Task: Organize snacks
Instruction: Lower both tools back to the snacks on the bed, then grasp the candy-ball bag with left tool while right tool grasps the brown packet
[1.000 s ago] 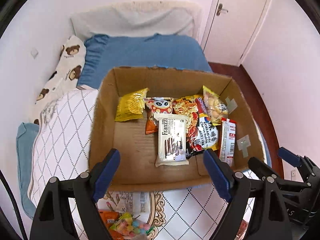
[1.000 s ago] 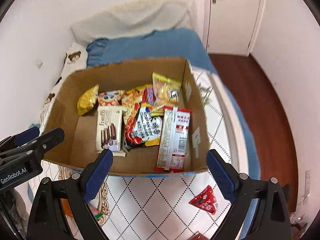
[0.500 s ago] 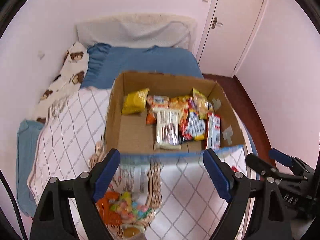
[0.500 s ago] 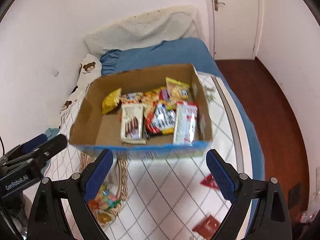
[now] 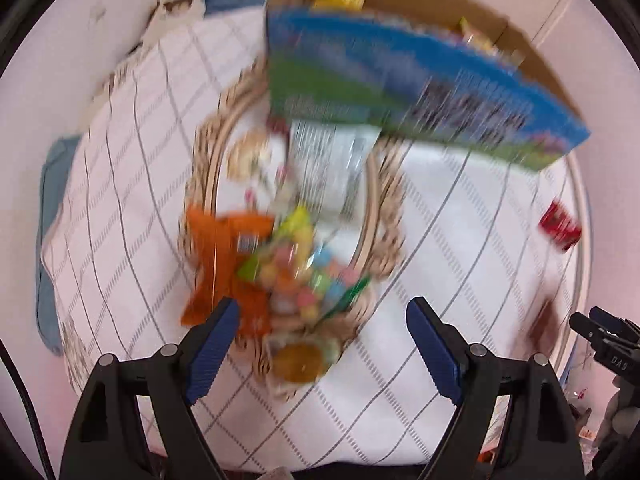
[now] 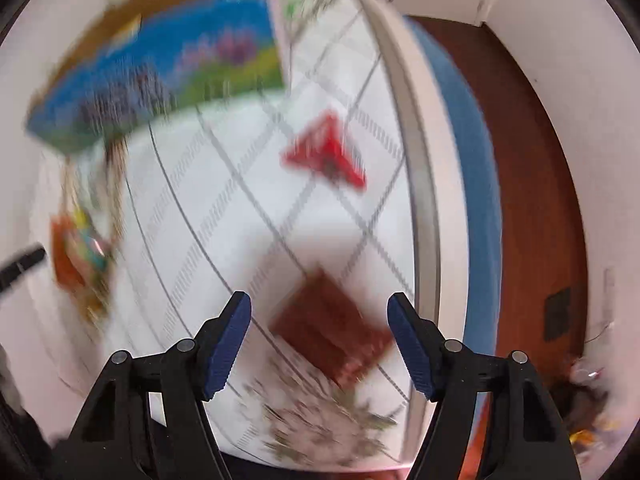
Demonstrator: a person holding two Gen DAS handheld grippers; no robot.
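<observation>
only "das" shows, on the right tool point(image 5: 612, 354).

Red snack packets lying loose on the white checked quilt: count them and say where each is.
2. A bright red triangular packet lies near the quilt's right edge, below the cardboard box. A dark red rectangular packet lies between the right gripper's closing jaws, untouched. Blur may hide others.

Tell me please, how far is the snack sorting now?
Some packets already lie in the cardboard box. Neither gripper holds anything: the left gripper is open over the woven basket of snacks, and the right gripper is closing around, not yet gripping, a dark red packet. A red triangular packet and the basket's snacks remain.
</observation>
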